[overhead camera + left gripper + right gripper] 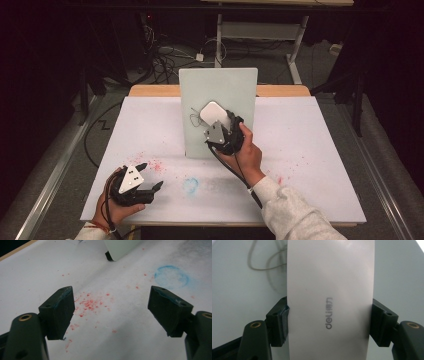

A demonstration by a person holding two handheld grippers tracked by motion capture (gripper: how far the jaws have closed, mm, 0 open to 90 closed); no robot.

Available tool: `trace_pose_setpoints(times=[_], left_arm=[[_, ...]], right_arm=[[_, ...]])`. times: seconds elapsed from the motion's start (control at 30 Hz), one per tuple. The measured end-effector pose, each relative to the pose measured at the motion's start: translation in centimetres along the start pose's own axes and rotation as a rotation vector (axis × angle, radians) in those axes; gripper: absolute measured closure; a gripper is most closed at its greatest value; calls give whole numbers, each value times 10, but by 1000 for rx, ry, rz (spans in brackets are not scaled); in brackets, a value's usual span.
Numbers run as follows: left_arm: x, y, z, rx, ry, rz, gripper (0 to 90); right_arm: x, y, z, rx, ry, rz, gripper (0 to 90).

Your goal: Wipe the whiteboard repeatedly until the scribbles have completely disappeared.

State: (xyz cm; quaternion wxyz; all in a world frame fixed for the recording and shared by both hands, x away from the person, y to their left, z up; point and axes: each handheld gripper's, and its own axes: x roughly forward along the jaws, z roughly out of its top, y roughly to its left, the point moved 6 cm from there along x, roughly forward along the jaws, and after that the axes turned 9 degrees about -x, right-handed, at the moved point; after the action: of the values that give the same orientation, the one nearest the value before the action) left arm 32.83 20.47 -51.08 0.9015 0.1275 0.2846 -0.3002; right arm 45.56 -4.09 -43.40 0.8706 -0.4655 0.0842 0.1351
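Observation:
A pale green-white board stands upright on the white-covered table. My right gripper is shut on a white eraser and holds it flat against the board's face. In the right gripper view the jaws press on both long sides of the eraser, which carries grey lettering. A thin pen scribble lies on the board just left of the eraser; the scribble is partly hidden behind it. My left gripper sits low at the table's front left, open, with nothing between its jaws.
Red specks are scattered on the sheet between the left jaws, and a blue ring smudge lies to their right. The board's lower corner stands farther off. Cables and a desk frame are on the floor behind the table.

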Motion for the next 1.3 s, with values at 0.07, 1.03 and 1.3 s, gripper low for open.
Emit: trace_pose_setpoints(times=[0.07,1.03,1.3], left_arm=[[0,0,0,0,-1,1,211],[-1,-1,0,-2,-2,-3,211],[1,-3,0,5,4,-3,211]], right_arm=[[0,12,1,-9,-4,11,308],[4,29,22,-43,-12,19,308],[-1,52,0,-109,12,40,308]])
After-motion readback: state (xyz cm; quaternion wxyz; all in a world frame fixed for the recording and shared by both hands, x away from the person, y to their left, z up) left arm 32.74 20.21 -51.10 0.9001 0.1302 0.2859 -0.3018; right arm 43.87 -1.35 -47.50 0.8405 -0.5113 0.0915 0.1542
